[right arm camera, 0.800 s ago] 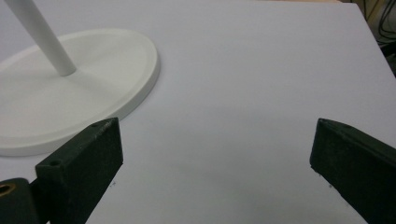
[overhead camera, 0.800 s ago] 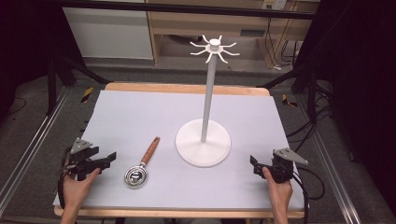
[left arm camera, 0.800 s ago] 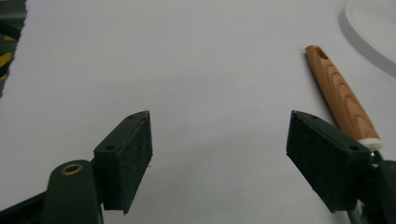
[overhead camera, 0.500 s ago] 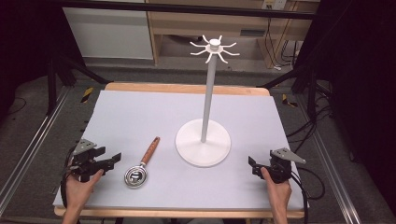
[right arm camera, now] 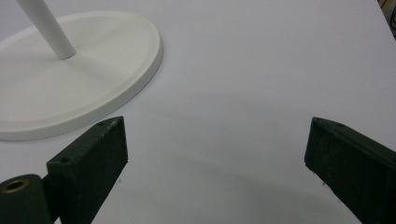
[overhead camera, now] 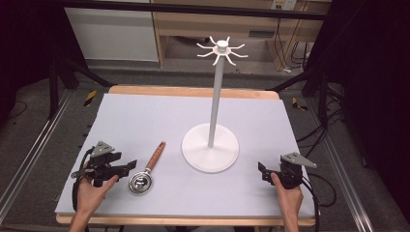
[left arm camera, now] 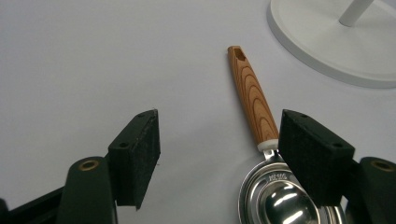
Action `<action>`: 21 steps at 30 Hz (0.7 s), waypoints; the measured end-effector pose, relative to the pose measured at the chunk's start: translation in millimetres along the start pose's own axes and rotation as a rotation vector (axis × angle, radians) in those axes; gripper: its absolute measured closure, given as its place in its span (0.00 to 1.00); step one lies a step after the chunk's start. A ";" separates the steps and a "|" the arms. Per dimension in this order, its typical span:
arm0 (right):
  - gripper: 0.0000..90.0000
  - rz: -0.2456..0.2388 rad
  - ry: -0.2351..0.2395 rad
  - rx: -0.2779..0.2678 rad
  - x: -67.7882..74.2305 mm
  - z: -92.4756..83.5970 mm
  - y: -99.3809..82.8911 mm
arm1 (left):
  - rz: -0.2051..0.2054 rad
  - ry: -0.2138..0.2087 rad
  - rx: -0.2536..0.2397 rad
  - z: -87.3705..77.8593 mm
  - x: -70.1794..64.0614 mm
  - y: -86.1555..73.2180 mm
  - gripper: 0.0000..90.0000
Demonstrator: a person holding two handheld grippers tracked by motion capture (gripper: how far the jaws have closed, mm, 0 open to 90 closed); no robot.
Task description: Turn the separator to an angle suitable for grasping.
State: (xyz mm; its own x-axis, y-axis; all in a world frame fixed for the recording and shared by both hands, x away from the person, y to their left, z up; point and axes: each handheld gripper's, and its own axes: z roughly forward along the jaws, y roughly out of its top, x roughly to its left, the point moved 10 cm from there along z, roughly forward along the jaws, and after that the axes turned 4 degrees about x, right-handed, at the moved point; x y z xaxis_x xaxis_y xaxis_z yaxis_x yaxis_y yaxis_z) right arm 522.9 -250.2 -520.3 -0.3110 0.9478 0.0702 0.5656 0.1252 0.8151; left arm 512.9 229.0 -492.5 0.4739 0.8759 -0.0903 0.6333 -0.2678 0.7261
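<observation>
Scene: You are working at a table (overhead camera: 145, 116) covered in pale grey, with a measuring spoon (overhead camera: 146, 169) lying flat near its front left and a white hook stand (overhead camera: 211, 147) rising at the middle.
Left gripper: Your left gripper (overhead camera: 126, 167) is hovering just beside the spoon's steel bowl (left arm camera: 280, 200), jaws spread wide and gripping nothing; in the left gripper view one pad (left arm camera: 312, 154) is overlapping the bowl's rim.
Right gripper: Your right gripper (overhead camera: 262, 170) is waiting well apart from the spoon, past the stand's base (right arm camera: 70, 84), jaws likewise spread and empty.
Spoon's lie: Its long axis is running from the bowl, nearest you, up and away to the wooden handle (left arm camera: 250, 95), whose tip is pointing toward the stand.
Nearer hand: Your left, by a clear margin.
Judgement: The grip is looking likely to fall on the neck or handle, which lies ahead and to the right of the open jaws.
</observation>
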 end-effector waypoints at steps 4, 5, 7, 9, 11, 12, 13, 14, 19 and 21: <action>0.07 -0.007 -0.008 0.013 -0.6 0.4 -0.9 | 0.001 -0.007 0.004 0.8 -3.2 7.7 0.34; 0.07 -0.007 -0.008 0.013 -0.6 0.4 -0.9 | 0.006 -0.008 0.007 1.4 -4.3 9.5 0.34; 0.07 -0.021 -0.017 0.015 -1.3 0.5 -0.4 | 0.020 -0.012 0.017 3.3 -7.7 13.1 0.35; 0.08 -0.034 -0.014 0.018 0.9 -0.5 1.4 | 0.027 -0.018 0.019 5.4 -11.5 17.1 0.35; 0.08 -0.042 -0.009 0.015 2.8 -0.1 2.4 | 0.030 -0.027 0.021 7.8 -14.9 20.4 0.36; 0.08 -0.042 -0.009 0.015 2.8 -0.1 2.4 | 0.033 -0.029 0.025 9.5 -16.2 21.7 0.36; 0.08 -0.041 -0.005 0.015 4.0 0.0 2.8 | 0.040 -0.031 0.032 11.3 -17.5 22.5 0.36; 0.08 -0.038 0.004 0.017 5.5 -0.3 3.1 | 0.048 -0.029 0.038 13.0 -18.7 23.2 0.36; 0.08 -0.044 0.003 0.016 6.2 -1.1 4.6 | 0.071 -0.039 0.059 20.1 -25.9 26.4 0.38; 0.08 -0.049 0.001 0.020 6.2 -0.5 4.2 | 0.077 -0.041 0.073 23.4 -28.7 27.0 0.39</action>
State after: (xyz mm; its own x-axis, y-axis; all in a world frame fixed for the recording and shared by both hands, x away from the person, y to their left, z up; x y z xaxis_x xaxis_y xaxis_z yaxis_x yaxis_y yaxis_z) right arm 523.0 -244.0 -516.1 -0.3395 0.9401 0.0312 0.5652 0.1774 0.8057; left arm 530.7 187.2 -486.2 0.5466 0.8348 -0.0651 0.6362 -0.3635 0.6806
